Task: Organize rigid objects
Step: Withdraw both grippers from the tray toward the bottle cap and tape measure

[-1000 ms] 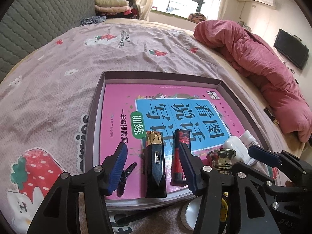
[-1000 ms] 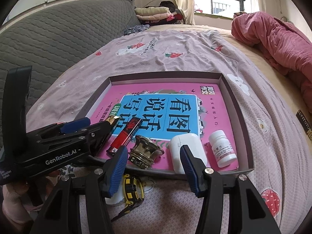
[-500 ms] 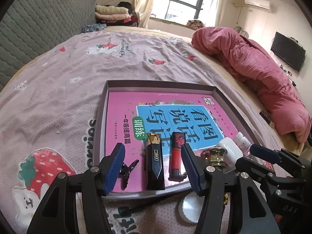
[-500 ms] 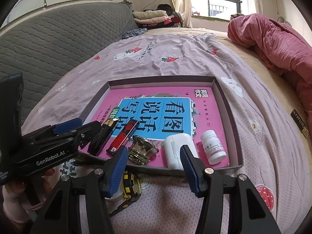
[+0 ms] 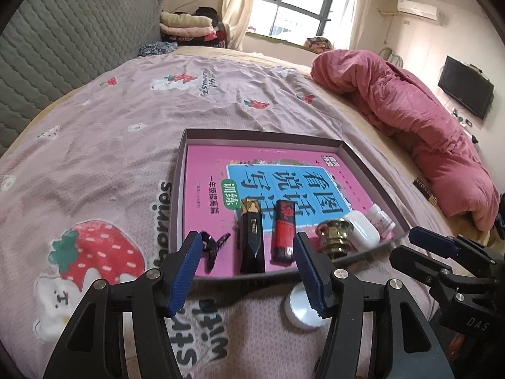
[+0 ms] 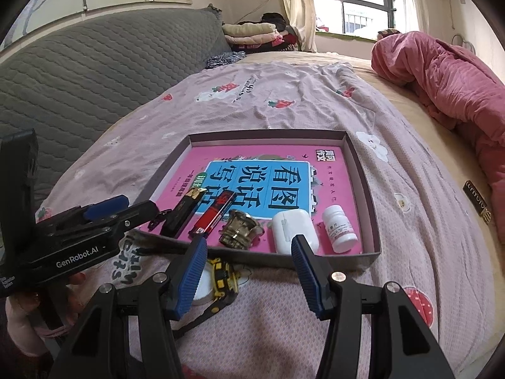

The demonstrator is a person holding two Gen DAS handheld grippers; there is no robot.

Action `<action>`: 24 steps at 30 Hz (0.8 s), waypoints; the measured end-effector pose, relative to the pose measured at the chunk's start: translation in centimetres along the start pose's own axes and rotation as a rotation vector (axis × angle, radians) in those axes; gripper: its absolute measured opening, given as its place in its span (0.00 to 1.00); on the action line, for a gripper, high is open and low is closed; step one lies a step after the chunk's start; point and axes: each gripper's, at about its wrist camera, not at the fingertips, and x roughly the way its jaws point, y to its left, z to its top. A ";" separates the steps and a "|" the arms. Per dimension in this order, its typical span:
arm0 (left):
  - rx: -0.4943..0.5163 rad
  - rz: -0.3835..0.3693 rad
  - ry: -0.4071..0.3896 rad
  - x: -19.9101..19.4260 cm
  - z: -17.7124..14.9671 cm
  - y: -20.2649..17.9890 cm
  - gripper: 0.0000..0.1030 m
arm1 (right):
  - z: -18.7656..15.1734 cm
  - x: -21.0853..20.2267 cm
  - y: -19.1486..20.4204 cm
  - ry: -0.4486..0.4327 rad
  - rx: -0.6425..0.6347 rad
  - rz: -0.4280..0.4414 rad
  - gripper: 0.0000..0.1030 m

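A shallow grey tray lies on the bed with a pink book flat inside it. Along its near edge lie a black hair clip, a black lighter, a red lighter, a brass knob, a white case and a white pill bottle. My left gripper hovers open above the tray's near edge, holding nothing. My right gripper is open and holds nothing, above a yellow tape measure and a white round lid outside the tray.
The bed carries a pink strawberry-print sheet. A rumpled red quilt lies at the right and a grey padded headboard at the left. Folded clothes are stacked by the window. A hand holds the left gripper.
Both grippers have drawn back and risen from the tray, so its objects look smaller. The left jaws stand slightly wider. Nothing in the tray moved.
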 end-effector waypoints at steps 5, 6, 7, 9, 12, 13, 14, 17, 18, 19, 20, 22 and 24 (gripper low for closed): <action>0.029 0.013 0.014 -1.1 -1.0 -0.3 0.60 | -0.7 -0.5 0.9 0.009 -0.030 0.008 0.54; 0.033 0.017 0.016 -1.3 -1.2 -0.4 0.59 | -0.9 -0.5 1.1 0.015 -0.033 0.007 0.54; 0.036 0.019 0.018 -1.6 -1.4 -0.4 0.60 | -1.1 -0.4 1.2 0.021 -0.037 0.009 0.54; 0.042 0.022 0.023 -1.9 -1.6 -0.5 0.59 | -1.4 -0.4 1.4 0.028 -0.040 0.011 0.54; 0.056 0.024 0.032 -2.2 -2.0 -0.8 0.60 | -1.8 -0.4 1.7 0.035 -0.039 0.013 0.54; 0.062 0.026 0.035 -2.3 -2.2 -1.0 0.59 | -2.0 -0.5 1.8 0.031 -0.040 0.012 0.54; 0.070 0.029 0.038 -2.4 -2.3 -1.2 0.59 | -2.1 -0.5 1.9 0.029 -0.038 0.009 0.54; 0.079 0.033 0.047 -2.5 -2.5 -1.6 0.59 | -2.5 -0.5 2.1 0.039 -0.040 0.012 0.54; 0.075 0.029 0.053 -2.5 -2.6 -1.5 0.60 | -2.7 -0.5 2.1 0.042 -0.042 0.010 0.54; 0.069 0.029 0.062 -2.5 -2.7 -1.5 0.59 | -2.9 -0.4 2.2 0.048 -0.044 0.011 0.54; 0.064 0.032 0.068 -2.6 -2.8 -1.4 0.60 | -3.0 -0.3 2.2 0.051 -0.042 0.013 0.54; 0.052 0.037 0.087 -2.5 -3.0 -1.2 0.59 | -3.4 -0.2 2.4 0.059 -0.040 0.016 0.54; 0.050 0.048 0.100 -2.4 -3.2 -1.1 0.59 | -3.6 0.0 2.6 0.065 -0.040 0.021 0.54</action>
